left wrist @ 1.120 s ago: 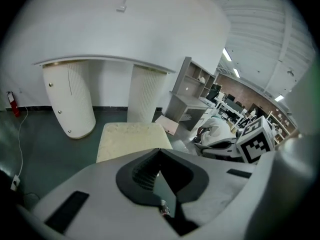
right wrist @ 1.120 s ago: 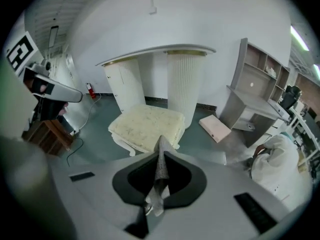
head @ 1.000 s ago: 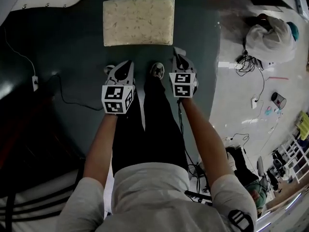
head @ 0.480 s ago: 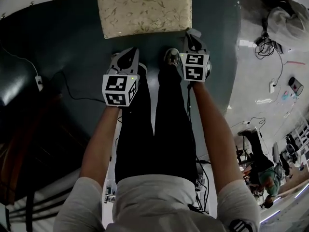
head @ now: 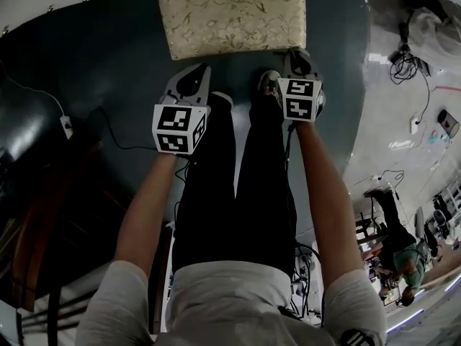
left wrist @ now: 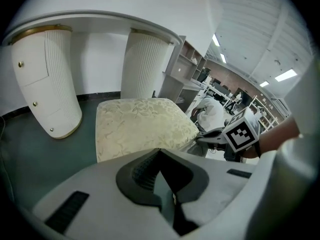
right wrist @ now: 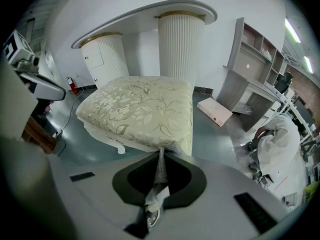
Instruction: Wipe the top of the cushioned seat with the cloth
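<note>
I've stepped closer since a second ago, and the cushioned seat [head: 230, 13] now sits just ahead of both tongs. My right tongs [right wrist: 160, 156] are clamped on the cloth [right wrist: 158, 181]; my left tongs [left wrist: 160, 154] are pressed together, empty. I judge this the approach. Next the cloth must be raised onto the seat's top.

I see cushioned seat [head: 230, 13] cream, leafy floral pattern. Floor [head: 122, 56] dark teal. Cloth [right wrist: 159, 179] whitish-grey, fine mesh. Trousers [head: 238, 193] black, shirt [head: 223, 294] light grey. Columns [right wrist: 180, 44] white, ribbed, gold trim.
</note>
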`<action>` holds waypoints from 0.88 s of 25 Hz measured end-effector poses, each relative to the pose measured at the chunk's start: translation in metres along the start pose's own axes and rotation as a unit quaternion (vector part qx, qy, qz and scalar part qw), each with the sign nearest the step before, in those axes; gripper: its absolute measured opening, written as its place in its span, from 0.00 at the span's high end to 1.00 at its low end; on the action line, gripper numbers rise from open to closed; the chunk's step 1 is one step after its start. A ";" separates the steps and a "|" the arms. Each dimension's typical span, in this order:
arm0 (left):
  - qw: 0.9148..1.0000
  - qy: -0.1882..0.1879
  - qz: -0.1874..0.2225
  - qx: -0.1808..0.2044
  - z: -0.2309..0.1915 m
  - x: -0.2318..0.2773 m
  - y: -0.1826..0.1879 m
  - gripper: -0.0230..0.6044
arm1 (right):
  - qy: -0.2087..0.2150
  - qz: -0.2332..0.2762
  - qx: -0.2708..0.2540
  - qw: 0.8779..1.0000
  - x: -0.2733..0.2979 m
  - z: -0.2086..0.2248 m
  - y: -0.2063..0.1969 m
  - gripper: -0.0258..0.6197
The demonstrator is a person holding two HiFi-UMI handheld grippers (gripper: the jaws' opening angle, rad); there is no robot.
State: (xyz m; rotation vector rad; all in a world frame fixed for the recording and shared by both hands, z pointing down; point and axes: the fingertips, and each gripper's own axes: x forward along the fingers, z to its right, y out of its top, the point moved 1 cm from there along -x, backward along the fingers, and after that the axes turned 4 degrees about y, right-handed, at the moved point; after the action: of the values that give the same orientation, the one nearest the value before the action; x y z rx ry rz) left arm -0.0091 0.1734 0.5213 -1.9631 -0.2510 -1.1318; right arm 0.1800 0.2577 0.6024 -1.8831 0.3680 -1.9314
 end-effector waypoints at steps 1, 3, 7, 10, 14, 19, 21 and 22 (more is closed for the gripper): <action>1.000 0.003 0.001 -0.005 -0.004 -0.001 -0.001 0.94 | 0.001 -0.001 -0.008 1.000 0.000 -0.004 0.001 0.93; 1.000 0.005 0.003 -0.013 -0.010 -0.003 -0.002 0.94 | 0.003 -0.007 -0.032 0.999 0.000 -0.009 0.003 0.93; 1.000 0.009 0.007 -0.022 -0.026 -0.008 -0.007 0.94 | 0.010 -0.014 -0.059 0.998 0.003 -0.022 0.006 0.93; 0.999 0.019 0.010 -0.034 -0.039 -0.011 -0.012 0.94 | 0.017 -0.015 -0.068 0.997 0.006 -0.033 0.008 0.93; 0.998 0.027 0.014 -0.049 -0.053 -0.016 -0.017 0.94 | 0.027 -0.014 -0.086 0.996 0.007 -0.051 0.012 0.93; 0.997 0.034 0.022 -0.059 -0.070 -0.025 -0.023 0.94 | 0.040 -0.015 -0.116 0.992 0.010 -0.075 0.019 0.93; 0.997 0.039 0.025 -0.065 -0.077 -0.029 -0.025 0.94 | 0.046 -0.013 -0.125 0.991 0.011 -0.085 0.021 0.93; 0.997 0.041 0.026 -0.068 -0.081 -0.031 -0.026 0.94 | 0.049 -0.012 -0.129 0.990 0.011 -0.091 0.023 0.93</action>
State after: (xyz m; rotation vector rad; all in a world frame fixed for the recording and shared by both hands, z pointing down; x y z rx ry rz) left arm -0.0915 0.1364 0.5318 -2.0242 -0.0819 -1.2201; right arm 0.0925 0.2233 0.5974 -1.9606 0.6557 -2.0821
